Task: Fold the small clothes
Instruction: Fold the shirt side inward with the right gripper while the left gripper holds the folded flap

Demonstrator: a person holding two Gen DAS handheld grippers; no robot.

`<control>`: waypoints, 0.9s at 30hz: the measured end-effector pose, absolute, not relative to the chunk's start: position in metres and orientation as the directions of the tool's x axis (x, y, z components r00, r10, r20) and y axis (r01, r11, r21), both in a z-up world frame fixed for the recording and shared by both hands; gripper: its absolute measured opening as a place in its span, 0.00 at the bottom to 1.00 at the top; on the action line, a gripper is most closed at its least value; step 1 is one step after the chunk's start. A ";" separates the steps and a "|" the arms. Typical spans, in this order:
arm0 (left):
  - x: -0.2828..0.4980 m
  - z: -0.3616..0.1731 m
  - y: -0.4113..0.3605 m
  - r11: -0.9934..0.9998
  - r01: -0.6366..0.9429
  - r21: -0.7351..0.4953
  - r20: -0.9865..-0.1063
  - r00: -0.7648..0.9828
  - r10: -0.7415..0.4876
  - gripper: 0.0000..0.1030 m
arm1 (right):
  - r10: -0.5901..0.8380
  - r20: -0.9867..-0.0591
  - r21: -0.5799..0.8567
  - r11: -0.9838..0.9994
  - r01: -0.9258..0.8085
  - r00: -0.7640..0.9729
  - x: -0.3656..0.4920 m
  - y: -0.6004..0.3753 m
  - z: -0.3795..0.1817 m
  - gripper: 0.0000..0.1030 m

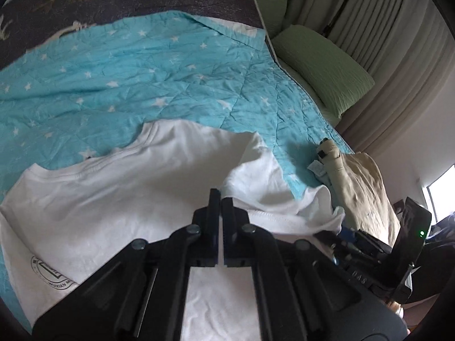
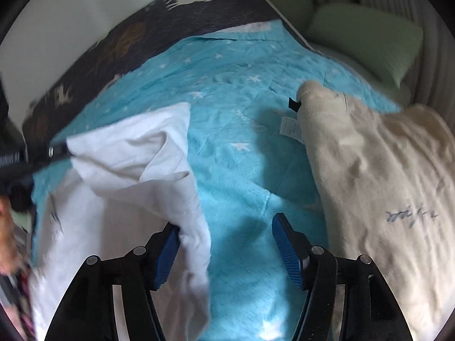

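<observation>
White T-shirt (image 1: 93, 199) lies on the blue star quilt (image 1: 159, 85) on the bed, print mark near its lower left corner, neckline toward the far side. Its right part is thrown over in a loose, wrinkled flap, so the fold is only half made.

L gripper (image 1: 221, 199) is clenched, its two jaws pressed together w/ almost no gap. Whether a thin layer of the shirt is pinched between the tips I cannot tell; the tips sit right at the edge of the folded flap. In the right wrist view the same gripper comes in from the left and touches the far corner of the flap, so it looks like it holds the cloth there, but the picture is blurred.

R gripper (image 2: 226, 248) is released: the blue pads (image 2: 167, 258) stand well apart, nothing pressed between them. The shirt edge hangs just beside the left pad and partly over it; between the jaws is mostly quilt.

Beige garment (image 2: 384, 187) waits at the right, apart from the shirt, not yet folded.

Step in hand, as I judge: first side fold of the shirt. Next move calls for R gripper to find the loose hem, close on it, then both pull the flap flat and straight across the body. Care: cloth is soft, can bunch.
</observation>
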State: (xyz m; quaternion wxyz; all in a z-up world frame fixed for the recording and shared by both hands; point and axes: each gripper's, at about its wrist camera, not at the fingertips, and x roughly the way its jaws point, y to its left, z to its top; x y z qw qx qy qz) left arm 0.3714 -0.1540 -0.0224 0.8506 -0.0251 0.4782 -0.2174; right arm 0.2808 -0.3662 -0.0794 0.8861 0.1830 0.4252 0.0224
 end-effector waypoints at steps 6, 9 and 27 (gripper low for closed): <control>0.379 -0.064 -0.143 0.934 0.291 -0.206 -0.852 0.416 -0.317 0.03 | -0.079 -0.609 -0.180 0.983 -0.041 0.789 0.233 -0.292 -0.043 0.06; 0.384 -0.083 -0.133 0.943 0.246 -0.224 -0.872 0.381 -0.307 0.04 | -0.204 -0.426 -0.632 0.764 -0.128 0.881 0.188 -0.223 -0.062 0.06; 0.363 -0.025 -0.122 0.974 0.161 -0.160 -0.822 0.524 -0.222 0.47 | 0.195 -0.706 0.047 0.972 -0.230 0.681 0.169 -0.303 -0.033 0.30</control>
